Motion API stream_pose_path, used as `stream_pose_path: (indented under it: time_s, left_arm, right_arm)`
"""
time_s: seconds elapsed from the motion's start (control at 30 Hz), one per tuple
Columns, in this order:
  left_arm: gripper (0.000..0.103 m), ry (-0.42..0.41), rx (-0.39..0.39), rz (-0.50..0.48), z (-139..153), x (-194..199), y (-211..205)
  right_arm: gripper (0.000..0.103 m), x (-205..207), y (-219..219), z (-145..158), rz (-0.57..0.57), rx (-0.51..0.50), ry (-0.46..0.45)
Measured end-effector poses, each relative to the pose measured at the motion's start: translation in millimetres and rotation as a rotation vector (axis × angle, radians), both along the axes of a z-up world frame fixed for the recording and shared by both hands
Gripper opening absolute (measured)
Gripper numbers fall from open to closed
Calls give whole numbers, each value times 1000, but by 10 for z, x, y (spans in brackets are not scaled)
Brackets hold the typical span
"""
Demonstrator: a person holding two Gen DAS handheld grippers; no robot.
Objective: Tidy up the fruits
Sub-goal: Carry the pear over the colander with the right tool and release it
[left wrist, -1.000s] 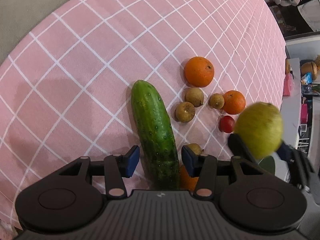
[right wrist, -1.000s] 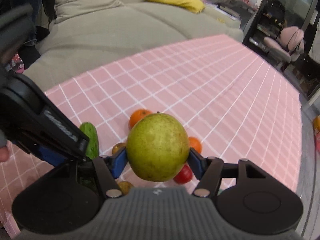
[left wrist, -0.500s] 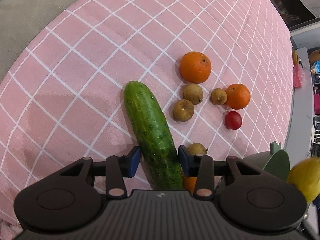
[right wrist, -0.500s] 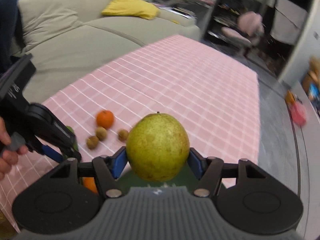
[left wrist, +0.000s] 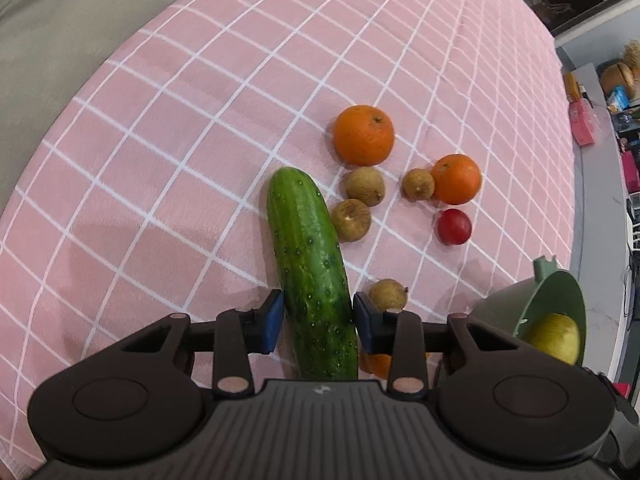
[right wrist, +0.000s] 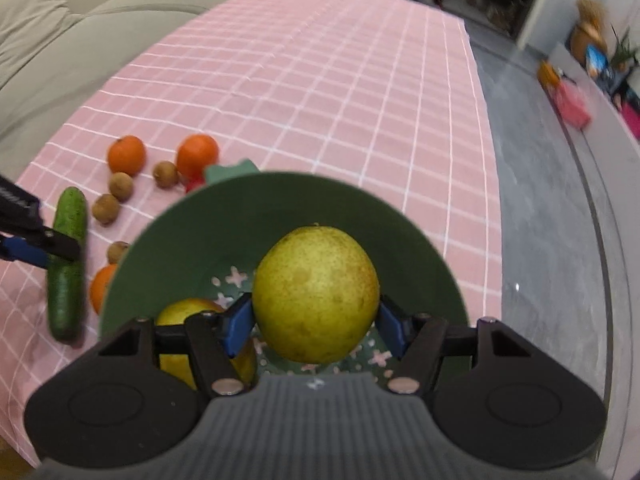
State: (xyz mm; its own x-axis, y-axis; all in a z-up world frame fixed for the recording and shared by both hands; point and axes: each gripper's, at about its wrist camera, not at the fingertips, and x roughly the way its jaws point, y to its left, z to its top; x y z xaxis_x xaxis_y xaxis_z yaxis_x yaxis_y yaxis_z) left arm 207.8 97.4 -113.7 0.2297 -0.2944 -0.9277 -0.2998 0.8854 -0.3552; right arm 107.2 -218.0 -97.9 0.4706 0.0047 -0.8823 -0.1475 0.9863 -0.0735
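Observation:
A green cucumber (left wrist: 308, 264) lies on the pink checked cloth (left wrist: 200, 120). My left gripper (left wrist: 318, 316) straddles its near end, jaws closing, with both blue pads against its sides. In the right wrist view my right gripper (right wrist: 316, 320) is shut on a yellow-green pear (right wrist: 316, 292) and holds it above a green bowl (right wrist: 280, 200). A second pear (right wrist: 180, 316) lies inside that bowl, partly hidden by the fingers. The bowl (left wrist: 560, 292) shows at the left wrist view's right edge.
Right of the cucumber lie two oranges (left wrist: 364, 134) (left wrist: 456, 179), a red tomato (left wrist: 453, 226) and several small brown longans (left wrist: 365, 186). Another orange (left wrist: 374, 362) peeks from under the left gripper. A beige sofa (right wrist: 60, 40) borders the cloth; grey floor (right wrist: 560, 200) lies beyond its right edge.
The right gripper has carried the pear from above the loose fruit to over the green bowl. The left jaws have narrowed onto the cucumber.

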Motion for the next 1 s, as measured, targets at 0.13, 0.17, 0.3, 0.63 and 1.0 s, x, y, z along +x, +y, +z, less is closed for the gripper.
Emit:
stream_pose_path:
  time_s: [0.13, 0.17, 0.3, 0.63, 1.0]
  left_arm:
    - [41, -35, 13, -26, 96, -5, -23]
    - [41, -40, 10, -29, 115, -6, -23]
    - [41, -49, -3, -42, 178, -22, 0]
    - [40, 10, -27, -51, 55, -54, 19]
    - [40, 33, 70, -140, -11, -34, -128]
  right_arm:
    - [62, 50, -27, -108, -26, 23, 30]
    - [62, 63, -36, -135, -33, 26, 37]
    - [62, 93, -70, -201, -58, 27, 71]
    - [62, 91, -124, -244, -86, 55, 108]
    - [62, 29, -112, -236, -78, 50, 126]
